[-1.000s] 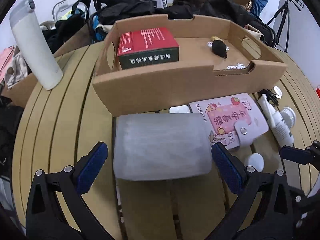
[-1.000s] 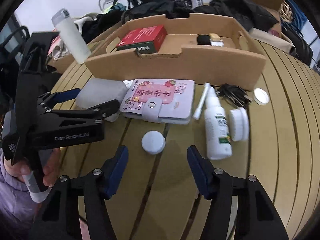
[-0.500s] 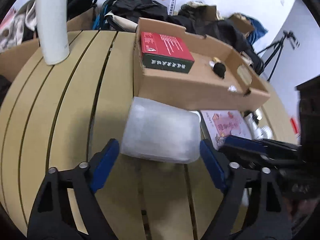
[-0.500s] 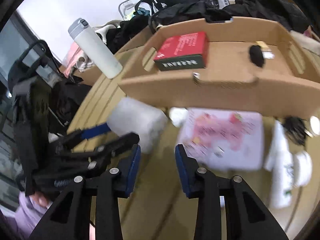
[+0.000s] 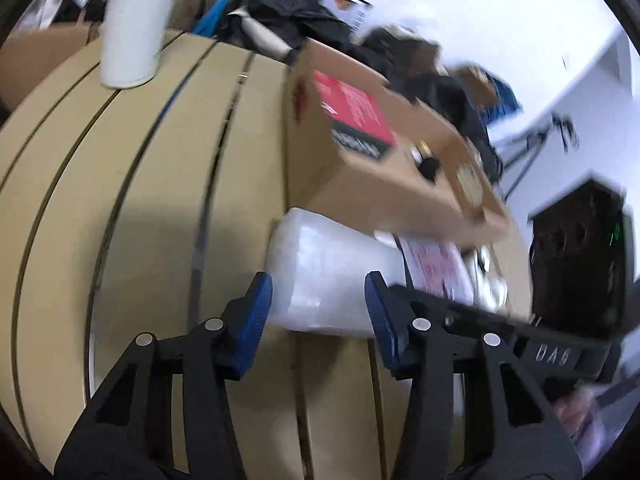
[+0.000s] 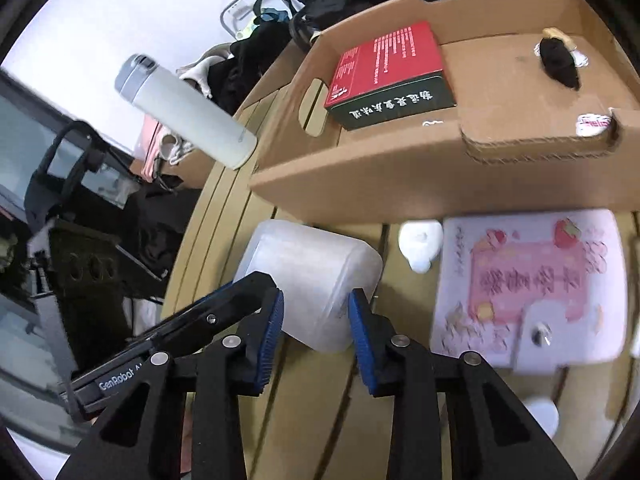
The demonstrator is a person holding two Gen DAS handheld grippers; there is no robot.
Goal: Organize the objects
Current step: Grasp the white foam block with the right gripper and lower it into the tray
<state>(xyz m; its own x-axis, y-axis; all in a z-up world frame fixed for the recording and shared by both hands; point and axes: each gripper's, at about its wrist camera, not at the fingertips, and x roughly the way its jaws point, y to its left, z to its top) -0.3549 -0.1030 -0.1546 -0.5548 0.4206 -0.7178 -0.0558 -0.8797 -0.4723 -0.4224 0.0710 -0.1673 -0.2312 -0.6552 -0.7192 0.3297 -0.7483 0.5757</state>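
A translucent white plastic pack point(image 5: 332, 276) lies on the slatted wooden table point(image 5: 140, 200) in front of the cardboard tray point(image 5: 360, 184). My left gripper point(image 5: 318, 312) straddles one corner of the pack, jaws partly closed, pads at its sides. My right gripper point(image 6: 315, 322) straddles the pack point(image 6: 316, 276) at another corner, blue pads point(image 6: 274, 328) touching or nearly touching it. The tray point(image 6: 400, 176) holds a red and black box point(image 6: 388, 72) and a small black object point(image 6: 558, 62).
A white flask point(image 6: 184, 108) stands left of the tray, and it also shows in the left wrist view point(image 5: 136, 20). A pink card wallet point(image 6: 532, 284), a small white piece point(image 6: 420, 244) and a white cap point(image 6: 540, 416) lie on the table. Clothes and bags crowd the back.
Both grippers have swung toward the white pack and narrowed their jaws around its corners. The right gripper left the white cap and moved left to the pack.
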